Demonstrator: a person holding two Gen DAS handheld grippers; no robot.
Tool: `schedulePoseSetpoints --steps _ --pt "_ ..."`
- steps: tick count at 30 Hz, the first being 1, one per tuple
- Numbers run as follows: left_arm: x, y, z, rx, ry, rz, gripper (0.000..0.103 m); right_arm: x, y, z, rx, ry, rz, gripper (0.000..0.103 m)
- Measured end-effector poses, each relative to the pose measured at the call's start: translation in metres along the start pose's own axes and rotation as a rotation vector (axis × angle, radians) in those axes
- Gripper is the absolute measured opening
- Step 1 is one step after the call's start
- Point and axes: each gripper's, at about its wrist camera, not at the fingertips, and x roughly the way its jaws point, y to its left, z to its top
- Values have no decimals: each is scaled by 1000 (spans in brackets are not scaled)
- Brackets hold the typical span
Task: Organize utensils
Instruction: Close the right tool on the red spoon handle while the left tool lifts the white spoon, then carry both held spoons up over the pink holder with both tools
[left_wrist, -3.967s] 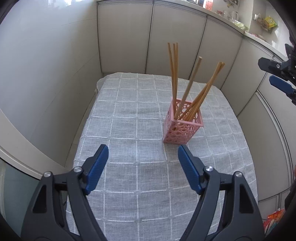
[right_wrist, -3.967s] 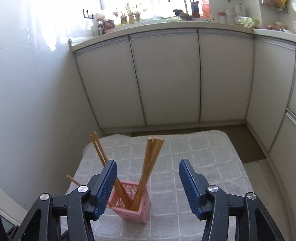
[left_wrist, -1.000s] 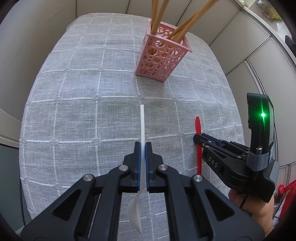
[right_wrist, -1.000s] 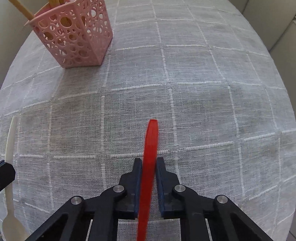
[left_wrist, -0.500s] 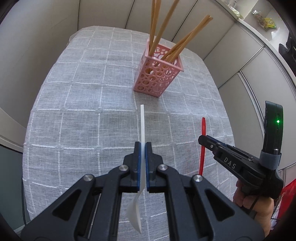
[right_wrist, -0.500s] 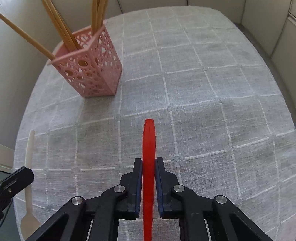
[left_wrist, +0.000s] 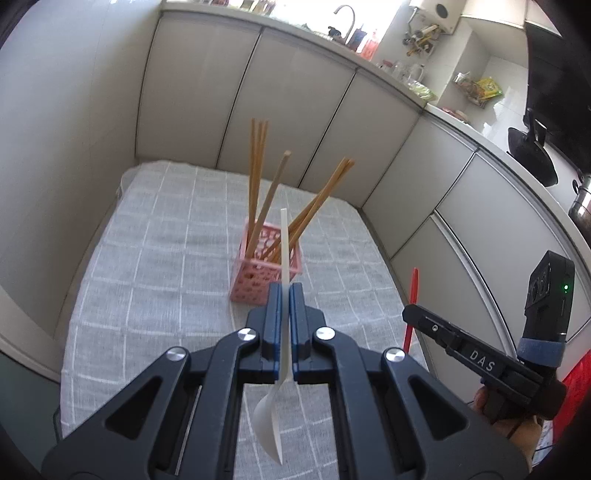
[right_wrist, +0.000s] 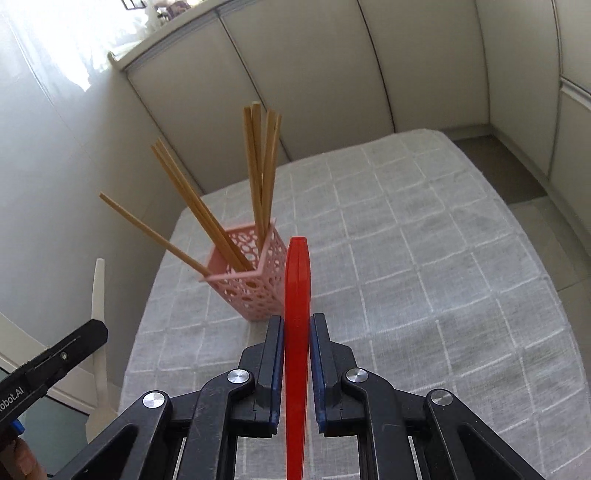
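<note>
We have both raised: left gripper (left_wrist: 284, 295) clamps white spoon (left_wrist: 283, 251), right gripper (right_wrist: 296, 325) clamps red utensil (right_wrist: 296, 280); pink holder (right_wrist: 251, 291) frame-centre, bare cloth (right_wrist: 424, 258) right.

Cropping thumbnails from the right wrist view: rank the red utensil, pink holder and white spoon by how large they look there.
1. red utensil, nearest the camera, so inflated
2. pink holder
3. white spoon, partly hidden behind the left gripper

My right wrist view's 6 o'clock edge cut off the red utensil (right_wrist: 296, 332), so I couldn't identify it. Countertop clutter (left_wrist: 413, 79) at 1 o'clock in my left view stayed too small to name.
</note>
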Motion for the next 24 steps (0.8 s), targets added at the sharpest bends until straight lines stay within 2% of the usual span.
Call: schedulePoseSetpoints --steps 4,7,11,17,24 --pt "12 -26 7 139 -134 2 5 -5 -4 7 -7 -27 -3 12" --pt "30 -41 16 200 -217 -13 5 -2 -16 9 16 -30 1 12" --pt "58 -47 33 210 -305 -17 5 0 -30 13 34 -32 4 12" --pt "81 -50 38 263 -466 35 5 5 -41 20 12 -45 -10 12" --pt "101 -37 24 300 -548 114 5 8 -47 25 7 -75 -15 12"
